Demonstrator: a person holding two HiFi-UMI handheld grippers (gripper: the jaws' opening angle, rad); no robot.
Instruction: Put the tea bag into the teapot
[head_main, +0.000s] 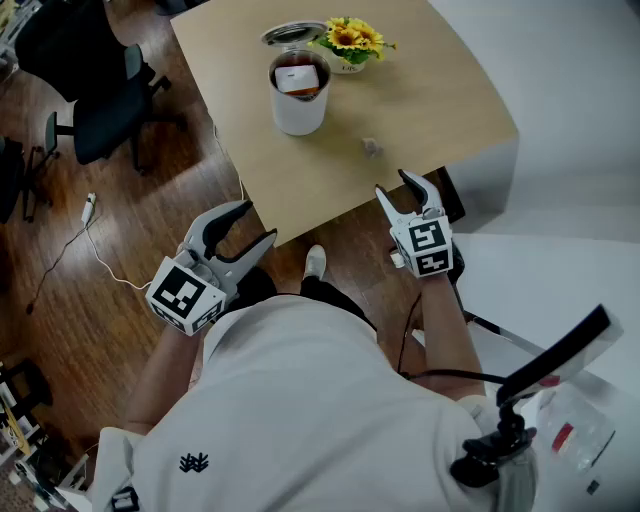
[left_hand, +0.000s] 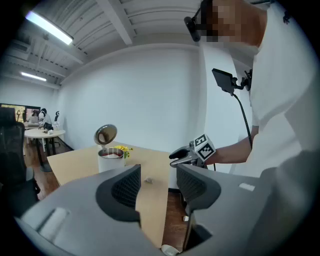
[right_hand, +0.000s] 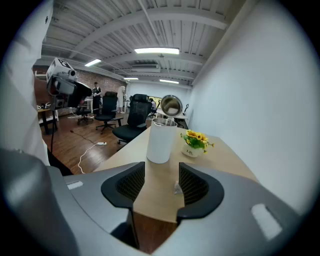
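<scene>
A white cylindrical teapot (head_main: 298, 92) stands on the light wood table (head_main: 440, 100) with its hinged lid (head_main: 292, 33) flipped up. The small tea bag (head_main: 372, 147) lies on the tabletop, nearer the front edge than the teapot. My left gripper (head_main: 256, 224) hovers open over the floor, just off the table's front edge. At the front corner my right gripper (head_main: 393, 184) is open and empty, a short way from the tea bag. The left gripper view shows its empty jaws (left_hand: 157, 182), the teapot (left_hand: 111, 159) and tea bag (left_hand: 148, 180). In the right gripper view the tea bag (right_hand: 177, 187) sits by the right jaw of the open gripper (right_hand: 161, 182), with the teapot (right_hand: 161, 142) beyond.
A small pot of yellow flowers (head_main: 350, 42) stands right beside the teapot. Black office chairs (head_main: 95, 95) and a white cable (head_main: 95, 250) are on the wood floor to the left. A white surface (head_main: 560, 280) lies to the right.
</scene>
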